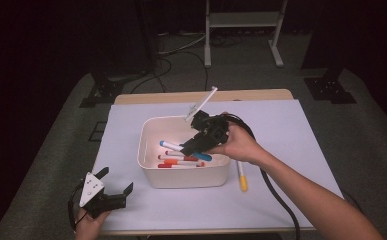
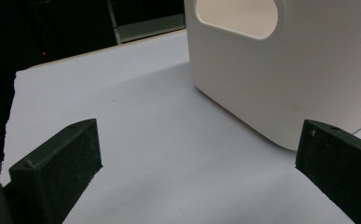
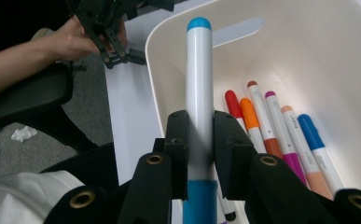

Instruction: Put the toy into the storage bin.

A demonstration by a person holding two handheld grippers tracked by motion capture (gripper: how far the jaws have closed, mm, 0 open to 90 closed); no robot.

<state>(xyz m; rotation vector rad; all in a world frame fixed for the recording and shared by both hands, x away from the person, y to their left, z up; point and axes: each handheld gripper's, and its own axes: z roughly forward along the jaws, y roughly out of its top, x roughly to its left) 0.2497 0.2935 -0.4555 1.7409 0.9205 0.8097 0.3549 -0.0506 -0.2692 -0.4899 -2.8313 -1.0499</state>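
A white bin stands mid-table with several markers lying in it. My right gripper hangs over the bin's inside, shut on a white marker with a blue cap. The marker runs lengthwise between the pads, cap pointing away from the gripper toward the bin's handle wall. Red, orange, purple, peach and blue markers lie side by side on the bin floor below. My left gripper rests at the table's front left, open and empty, facing the bin's outer wall.
A yellow marker lies on the white sheet just right of the bin. The right gripper's black cable trails along the forearm to the front edge. Dark floor and a stand's legs lie beyond the table.
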